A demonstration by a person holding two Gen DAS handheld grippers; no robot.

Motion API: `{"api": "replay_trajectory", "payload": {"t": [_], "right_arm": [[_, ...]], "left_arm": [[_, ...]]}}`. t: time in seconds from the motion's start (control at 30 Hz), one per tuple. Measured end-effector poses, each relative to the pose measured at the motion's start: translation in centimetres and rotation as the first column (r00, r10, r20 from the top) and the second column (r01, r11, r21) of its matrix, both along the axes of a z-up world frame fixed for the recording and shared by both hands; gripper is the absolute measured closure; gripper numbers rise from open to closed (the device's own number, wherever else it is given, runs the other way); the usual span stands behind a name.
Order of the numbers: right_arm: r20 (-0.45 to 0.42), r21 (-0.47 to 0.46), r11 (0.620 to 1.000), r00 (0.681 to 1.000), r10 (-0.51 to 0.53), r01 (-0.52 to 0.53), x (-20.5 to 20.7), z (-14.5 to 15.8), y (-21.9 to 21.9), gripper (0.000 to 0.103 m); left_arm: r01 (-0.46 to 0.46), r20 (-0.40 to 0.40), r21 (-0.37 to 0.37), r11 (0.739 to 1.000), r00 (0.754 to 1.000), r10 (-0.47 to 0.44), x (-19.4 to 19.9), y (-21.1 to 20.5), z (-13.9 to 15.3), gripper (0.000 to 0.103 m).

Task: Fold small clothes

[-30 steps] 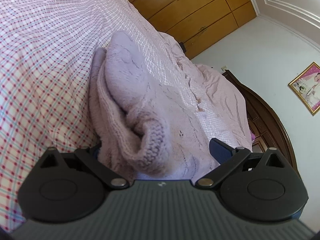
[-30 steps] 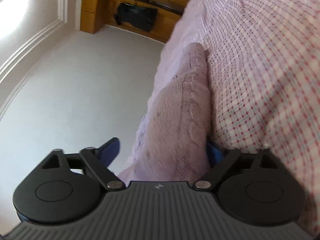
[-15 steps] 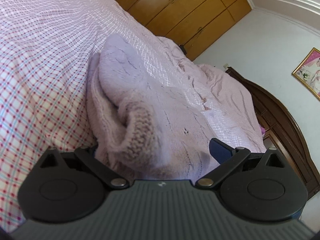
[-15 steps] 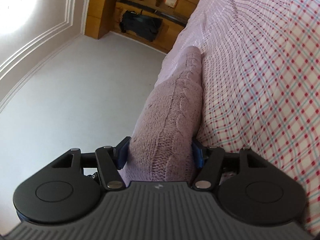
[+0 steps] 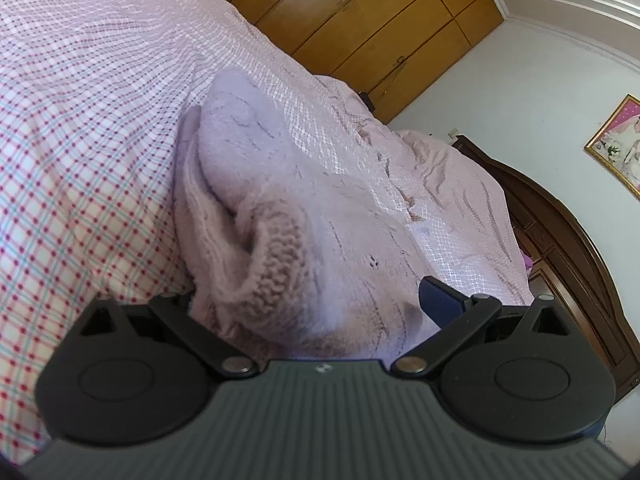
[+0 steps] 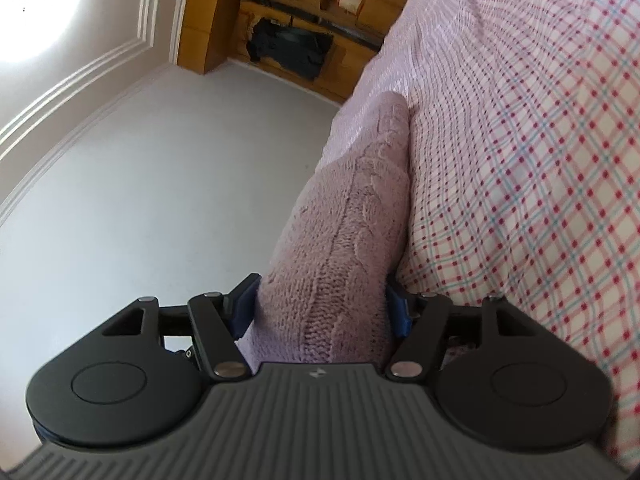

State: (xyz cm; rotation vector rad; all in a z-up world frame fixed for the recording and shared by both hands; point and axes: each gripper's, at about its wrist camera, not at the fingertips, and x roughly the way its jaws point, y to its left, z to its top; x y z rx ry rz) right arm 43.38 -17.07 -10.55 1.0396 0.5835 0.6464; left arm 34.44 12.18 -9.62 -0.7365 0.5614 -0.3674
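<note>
A lilac knitted garment (image 5: pixel 288 208) lies bunched on the checked bedsheet (image 5: pixel 80 128). My left gripper (image 5: pixel 312 304) stands wide around its near end, with knit filling the gap; only the right blue pad (image 5: pixel 436 296) shows, the left one is hidden under the cloth. In the right wrist view the same knitted garment (image 6: pixel 344 240) runs away from me along the bedsheet (image 6: pixel 520 160). My right gripper (image 6: pixel 320 312) is shut on its near end, with both blue pads (image 6: pixel 244 304) pressed against the knit.
A wooden wardrobe (image 5: pixel 380 20) stands beyond the bed, and a dark wooden headboard (image 5: pixel 568 264) is at the right. A framed picture (image 5: pixel 618 142) hangs on the wall. In the right wrist view, wooden shelves (image 6: pixel 304 20) hold a dark bag.
My right gripper has closed from open onto the knitted garment. My left gripper stays wide while its view has tilted a little, and the cloth in it has shifted slightly.
</note>
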Motion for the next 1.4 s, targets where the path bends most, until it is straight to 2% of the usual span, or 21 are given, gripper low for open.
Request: {"api": "replay_trajectory", "payload": {"t": [0.17, 0.2, 0.27, 0.3, 0.37, 0.47, 0.53, 0.67, 0.8, 0.97, 1.17, 1.27, 1.4], "right_arm": [[-0.073, -0.060, 0.998, 0.997, 0.028, -0.032, 1.3, 1.2, 1.0, 0.030], [-0.069, -0.089, 0.995, 0.997, 0.029, -0.035, 1.4, 1.5, 1.4, 0.030], [-0.051, -0.178, 0.984, 0.998, 0.019, -0.028, 1.4, 2.2, 2.8, 0.039], [-0.050, -0.185, 0.982, 0.999, 0.012, -0.021, 1.4, 2.2, 3.0, 0.043], [-0.065, -0.161, 0.987, 0.998, -0.012, 0.001, 1.5, 2.2, 2.9, 0.045], [-0.054, -0.171, 0.985, 0.998, -0.038, 0.028, 1.0, 2.2, 3.0, 0.047], [-0.068, -0.144, 0.989, 0.996, -0.055, 0.045, 0.7, 2.2, 2.7, 0.048], [-0.097, -0.014, 0.997, 0.992, -0.075, 0.074, 0.2, 3.5, 1.9, 0.050], [-0.030, 0.024, 0.997, 0.996, -0.078, 0.079, -0.7, 7.5, 1.3, 0.050], [0.010, 0.096, 0.991, 0.996, -0.092, 0.091, -2.6, 11.1, -2.0, 0.050], [-0.067, 0.140, 0.980, 0.989, -0.134, 0.143, -5.3, 15.0, -7.9, 0.050], [-0.083, 0.111, 0.978, 0.983, -0.167, 0.175, -6.6, 16.9, -10.8, 0.050], [-0.060, 0.075, 0.973, 0.975, -0.214, 0.218, -8.1, 18.5, -14.4, 0.050]], "left_arm": [[0.000, -0.018, 0.016, 1.000, 1.000, 0.001, 0.9, -0.1, 0.3, 0.003], [-0.002, -0.020, 0.037, 0.999, 1.000, 0.003, 1.0, -0.3, 0.5, 0.007], [-0.032, -0.052, 0.089, 0.996, 0.998, 0.037, 1.2, -0.3, 0.6, 0.042], [-0.037, -0.070, 0.060, 0.998, 0.997, 0.041, 1.4, 0.1, 0.4, 0.043], [-0.025, -0.102, -0.010, 1.000, 0.994, 0.024, 1.8, 0.7, 0.3, 0.053], [-0.030, -0.094, 0.032, 0.999, 0.995, 0.033, 1.6, 0.2, 1.3, 0.058], [-0.044, -0.084, 0.035, 0.998, 0.995, 0.047, 1.3, -0.2, 1.9, 0.060], [-0.048, -0.053, 0.041, 0.998, 0.997, 0.051, 0.6, -1.1, 4.2, 0.062], [-0.071, -0.013, 0.041, 0.997, 0.997, 0.071, -0.3, -2.5, 8.1, 0.062], [-0.060, 0.051, 0.074, 0.995, 0.997, 0.057, -0.9, -5.1, 14.1, 0.062], [0.009, 0.085, 0.082, 0.997, 0.996, -0.016, -1.0, -10.0, 18.4, 0.062], [0.051, 0.052, 0.010, 0.999, 0.997, -0.051, 0.0, -11.8, 18.7, 0.062], [0.096, -0.010, -0.116, 0.989, 0.995, -0.098, 2.0, -14.0, 18.4, 0.061]]}}
